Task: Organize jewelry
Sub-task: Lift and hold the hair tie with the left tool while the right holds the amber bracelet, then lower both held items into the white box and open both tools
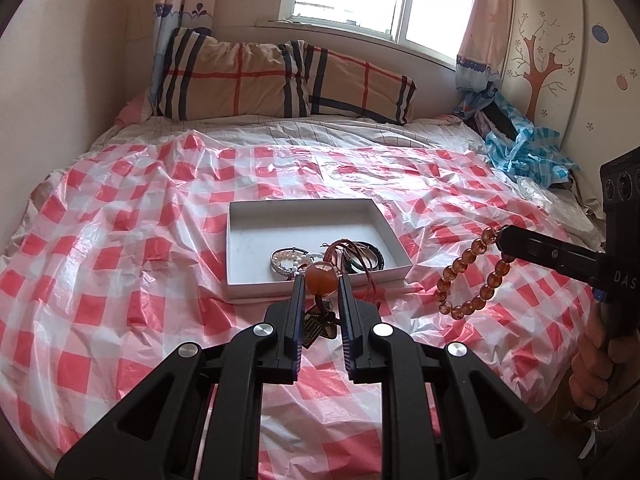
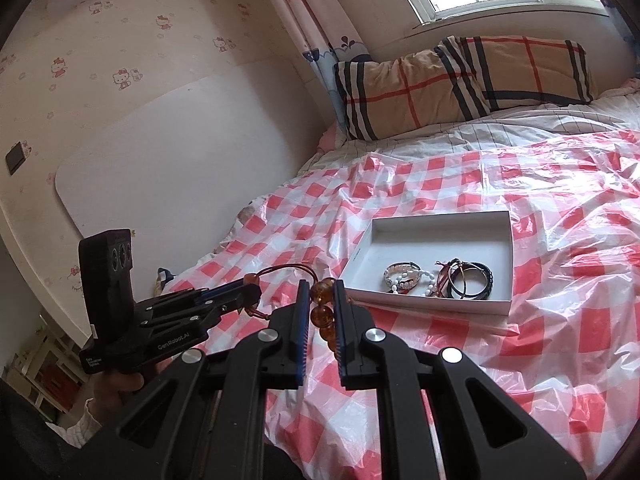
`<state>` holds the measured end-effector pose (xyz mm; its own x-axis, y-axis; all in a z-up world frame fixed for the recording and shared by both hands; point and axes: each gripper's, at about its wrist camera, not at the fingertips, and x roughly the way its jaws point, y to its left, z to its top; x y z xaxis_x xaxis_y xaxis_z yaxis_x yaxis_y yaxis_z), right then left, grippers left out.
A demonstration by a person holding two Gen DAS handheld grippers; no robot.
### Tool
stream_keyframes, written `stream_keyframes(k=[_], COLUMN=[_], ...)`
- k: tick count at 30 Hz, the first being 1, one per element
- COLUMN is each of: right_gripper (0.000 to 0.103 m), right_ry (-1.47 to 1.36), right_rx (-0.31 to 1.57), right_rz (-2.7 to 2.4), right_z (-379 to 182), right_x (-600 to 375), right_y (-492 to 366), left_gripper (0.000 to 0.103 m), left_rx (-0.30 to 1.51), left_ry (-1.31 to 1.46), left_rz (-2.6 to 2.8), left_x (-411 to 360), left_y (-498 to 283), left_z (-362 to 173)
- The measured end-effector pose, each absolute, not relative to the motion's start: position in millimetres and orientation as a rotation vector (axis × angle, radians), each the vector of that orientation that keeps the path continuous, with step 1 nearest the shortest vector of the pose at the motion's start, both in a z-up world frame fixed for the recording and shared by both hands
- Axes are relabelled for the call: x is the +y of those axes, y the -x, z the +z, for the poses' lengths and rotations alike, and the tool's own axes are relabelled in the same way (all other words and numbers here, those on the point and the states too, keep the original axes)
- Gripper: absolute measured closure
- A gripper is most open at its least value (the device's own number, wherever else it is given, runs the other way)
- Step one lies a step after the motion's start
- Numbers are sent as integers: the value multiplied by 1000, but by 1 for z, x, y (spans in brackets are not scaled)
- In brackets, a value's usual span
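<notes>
An open white box (image 1: pixel 236 240) (image 2: pixel 440 306) lies on the bed. In its near end are pearl and silver bracelets (image 1: pixel 288 260) (image 2: pixel 404 276) and dark bangles (image 1: pixel 370 258) (image 2: pixel 472 280). My left gripper (image 1: pixel 320 280) (image 2: pixel 250 290) is shut on a red-cord necklace with an orange bead (image 1: pixel 320 278). It hovers just short of the box's near wall, and a dark charm (image 1: pixel 316 326) dangles below. My right gripper (image 2: pixel 321 286) (image 1: pixel 502 236) is shut on an amber bead bracelet (image 2: pixel 321 314) (image 1: pixel 460 268), which hangs as a loop to the right of the box.
A red-and-white checked plastic sheet (image 1: pixel 140 240) covers the bed. A plaid pillow (image 1: pixel 280 76) lies at the head under the window. Crumpled blue plastic (image 1: pixel 528 148) sits at the far right corner. A wall (image 2: pixel 160 140) runs along the bed's left side.
</notes>
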<state>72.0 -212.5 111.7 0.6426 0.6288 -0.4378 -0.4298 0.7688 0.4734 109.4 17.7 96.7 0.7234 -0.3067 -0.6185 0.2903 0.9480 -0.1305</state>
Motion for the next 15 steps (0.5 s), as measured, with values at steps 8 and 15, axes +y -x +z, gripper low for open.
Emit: stream_keyframes(k=[8,15], right_gripper=[91,91], right_ry=[-333,-315], right_rx=[640,656], right_rz=[615,617], right_z=[97,82], right_x=[-216,-214], right_y=[-108,-141], left_gripper=[88,88], left_rx=[705,718], left_ry=[18,15], left_rz=[-337,-340], left_x=[7,0], left_y=[-146,-175], left_z=[78,61])
